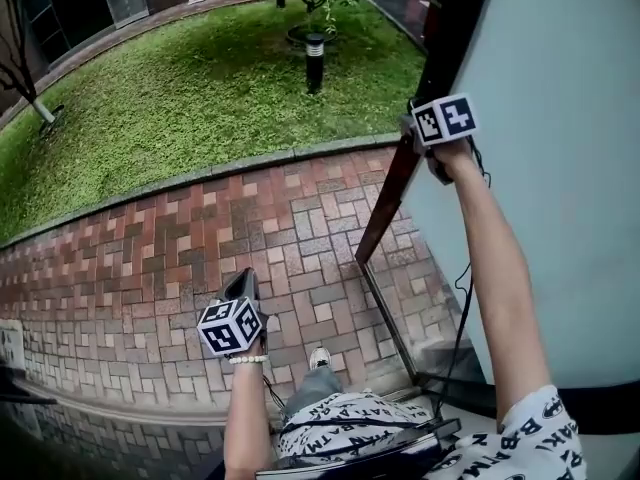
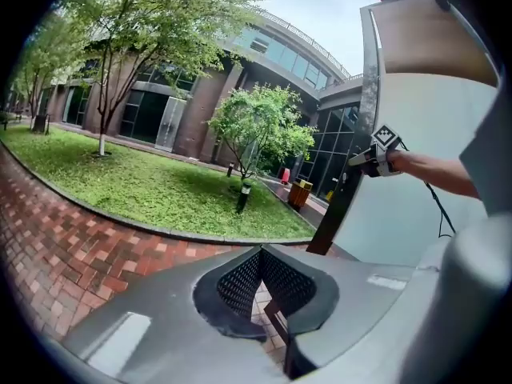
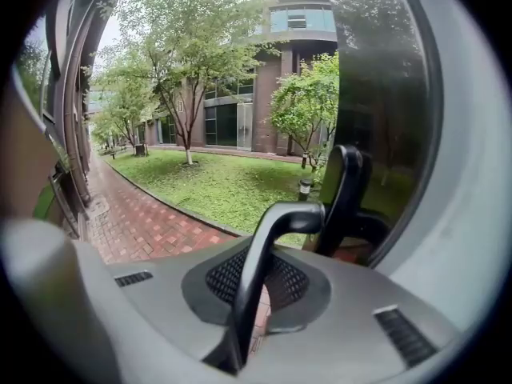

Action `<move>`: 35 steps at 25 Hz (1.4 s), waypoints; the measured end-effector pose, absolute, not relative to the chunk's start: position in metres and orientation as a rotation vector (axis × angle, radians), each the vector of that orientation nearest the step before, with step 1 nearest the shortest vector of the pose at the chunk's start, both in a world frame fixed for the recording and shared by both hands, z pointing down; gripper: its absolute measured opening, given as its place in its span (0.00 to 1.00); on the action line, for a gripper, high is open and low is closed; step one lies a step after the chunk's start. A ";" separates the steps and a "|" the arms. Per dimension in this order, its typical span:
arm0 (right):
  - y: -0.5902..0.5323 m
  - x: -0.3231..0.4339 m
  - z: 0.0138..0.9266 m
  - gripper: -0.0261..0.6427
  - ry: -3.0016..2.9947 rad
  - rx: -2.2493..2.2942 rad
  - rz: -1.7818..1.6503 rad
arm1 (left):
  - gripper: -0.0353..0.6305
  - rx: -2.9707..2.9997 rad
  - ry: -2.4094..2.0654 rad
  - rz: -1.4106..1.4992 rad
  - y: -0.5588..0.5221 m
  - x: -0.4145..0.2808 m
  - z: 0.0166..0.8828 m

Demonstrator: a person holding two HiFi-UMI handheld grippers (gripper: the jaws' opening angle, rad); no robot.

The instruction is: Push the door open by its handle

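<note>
The right gripper (image 3: 258,272) has its jaws nearly closed, pinching the thin, dark, curved handle (image 3: 280,218) of the door (image 1: 545,118). The door, a pale frosted panel in a dark frame, stands ajar at the right, over the brick paving (image 1: 150,258). The left gripper (image 2: 261,253) hangs low above the bricks, its jaws pressed together and empty.

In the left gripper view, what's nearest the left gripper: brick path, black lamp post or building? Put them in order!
1. brick path, just below the left gripper
2. black lamp post, middle, on the grass
3. building, far behind the trees
</note>
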State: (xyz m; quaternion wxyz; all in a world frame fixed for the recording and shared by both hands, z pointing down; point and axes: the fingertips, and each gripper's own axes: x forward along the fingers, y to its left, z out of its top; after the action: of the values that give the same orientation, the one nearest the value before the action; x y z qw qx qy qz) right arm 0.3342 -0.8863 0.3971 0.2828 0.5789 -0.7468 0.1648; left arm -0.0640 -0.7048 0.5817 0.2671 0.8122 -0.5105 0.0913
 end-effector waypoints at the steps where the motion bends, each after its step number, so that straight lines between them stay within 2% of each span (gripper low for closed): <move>1: -0.888 0.344 0.397 0.07 -1.990 1.568 0.445 | 0.03 2.192 -1.379 0.253 -0.707 -0.064 0.582; 24: -0.899 0.526 0.390 0.06 -1.782 1.791 0.496 | 0.03 2.151 -1.403 0.301 -0.738 -0.084 0.590; 35: -0.897 0.544 0.390 0.08 -1.711 1.830 0.496 | 0.03 2.151 -1.390 0.334 -0.747 -0.081 0.596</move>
State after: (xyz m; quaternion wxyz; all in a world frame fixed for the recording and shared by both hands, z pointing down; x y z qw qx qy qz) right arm 0.5444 -0.8968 0.3899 0.2897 0.6859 -0.6412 0.1858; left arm -0.0808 -0.7469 0.5964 0.2760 0.8005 -0.5173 0.1242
